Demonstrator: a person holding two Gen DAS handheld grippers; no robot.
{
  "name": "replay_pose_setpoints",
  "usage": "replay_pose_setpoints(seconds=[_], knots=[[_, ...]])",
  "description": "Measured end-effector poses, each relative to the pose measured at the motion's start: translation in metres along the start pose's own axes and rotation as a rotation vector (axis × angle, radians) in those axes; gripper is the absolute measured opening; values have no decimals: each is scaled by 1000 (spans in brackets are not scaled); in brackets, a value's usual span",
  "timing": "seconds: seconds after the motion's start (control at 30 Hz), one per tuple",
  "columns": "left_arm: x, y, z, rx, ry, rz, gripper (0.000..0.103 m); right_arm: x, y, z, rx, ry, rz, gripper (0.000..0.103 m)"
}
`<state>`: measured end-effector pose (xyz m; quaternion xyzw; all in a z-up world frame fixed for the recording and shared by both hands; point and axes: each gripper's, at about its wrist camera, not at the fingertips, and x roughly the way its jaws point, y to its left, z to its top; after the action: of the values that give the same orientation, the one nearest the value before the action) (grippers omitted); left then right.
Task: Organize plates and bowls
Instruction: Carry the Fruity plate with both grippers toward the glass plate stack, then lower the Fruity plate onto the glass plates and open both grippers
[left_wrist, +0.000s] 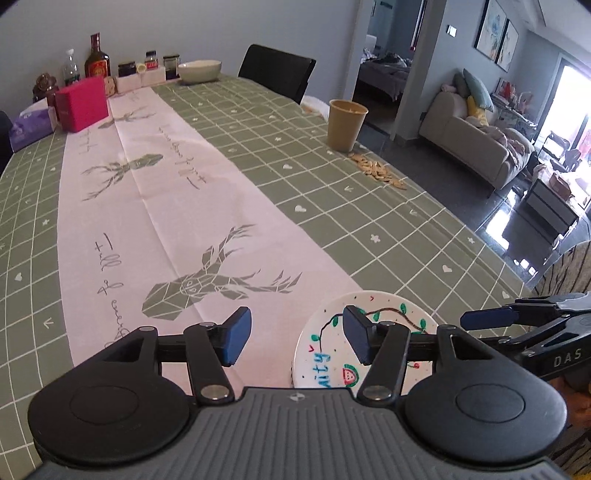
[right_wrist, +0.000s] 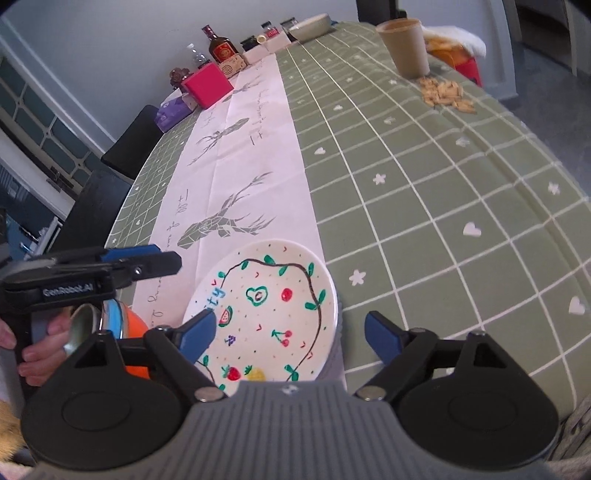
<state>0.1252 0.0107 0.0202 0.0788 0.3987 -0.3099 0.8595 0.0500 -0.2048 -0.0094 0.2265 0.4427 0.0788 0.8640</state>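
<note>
A white plate painted with fruit and a vine lies at the near edge of the table; it also shows in the left wrist view. My right gripper is open just above it, its fingers spread over the plate's near half. My left gripper is open and empty, hovering just left of the plate, and appears from the side in the right wrist view. A pale bowl stands at the far end of the table. An orange and blue bowl sits left of the plate, mostly hidden.
A tan cup and scattered seeds lie at the right table edge. A pink box, a bottle, jars and a tissue pack stand at the far left. A black chair is behind the table.
</note>
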Motion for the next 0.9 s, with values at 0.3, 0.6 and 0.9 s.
replay_pose_setpoints(seconds=[0.3,0.6,0.9], knots=[[-49,-12,2,22,-154,89,74,2,24,6,-45,-58,15,100],[-109,19,-6,-311,-266,90,78,-3,62,-13,-142,-114,33,100],[-155,40,-36,-382,-348,243,79,-4,94,-20,-156,-85,124,100]])
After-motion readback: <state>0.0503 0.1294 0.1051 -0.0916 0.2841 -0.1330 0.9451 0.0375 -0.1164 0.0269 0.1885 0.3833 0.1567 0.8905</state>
